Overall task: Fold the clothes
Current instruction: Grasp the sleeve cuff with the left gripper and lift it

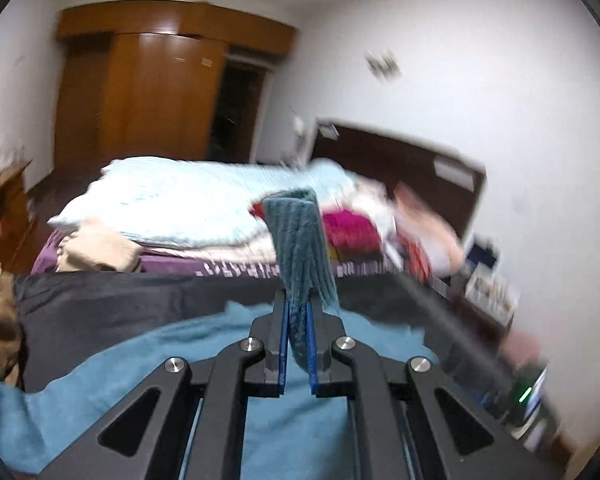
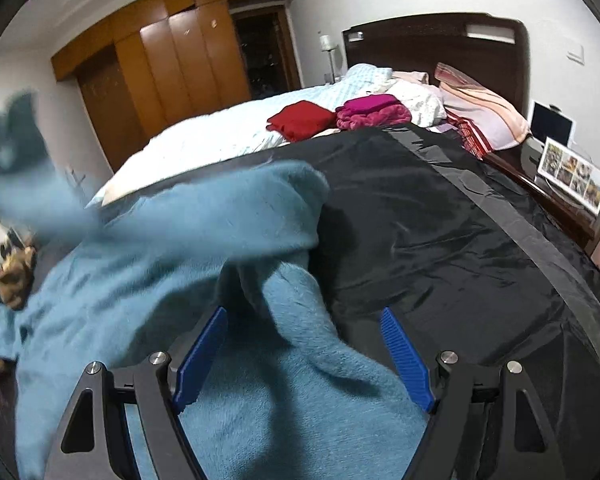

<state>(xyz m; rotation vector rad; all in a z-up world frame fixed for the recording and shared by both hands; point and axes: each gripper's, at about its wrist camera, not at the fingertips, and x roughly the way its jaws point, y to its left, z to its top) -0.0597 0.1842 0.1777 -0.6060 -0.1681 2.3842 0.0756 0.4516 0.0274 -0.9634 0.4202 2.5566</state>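
A fuzzy teal garment [image 2: 204, 256] lies spread on a black sheet [image 2: 440, 220] over the bed. In the left wrist view my left gripper [image 1: 298, 308] is shut on a ribbed teal cuff [image 1: 300, 236] of that garment, which stands up between the blue pads. The rest of the teal garment [image 1: 180, 360] hangs below it. In the right wrist view my right gripper [image 2: 304, 320] is open just above the garment, with a raised fold of fabric between the blue fingers [image 2: 404, 356]. The lifted sleeve [image 2: 16, 152] is blurred at the far left.
Folded red [image 2: 300, 120] and magenta clothes [image 2: 370, 110] sit on a pale blue quilt [image 2: 220, 132] beyond the black sheet. A dark headboard [image 2: 432, 44], pillows [image 2: 480, 108], a bedside table with a photo frame [image 2: 572, 176], and a wooden wardrobe [image 2: 160, 68] surround the bed.
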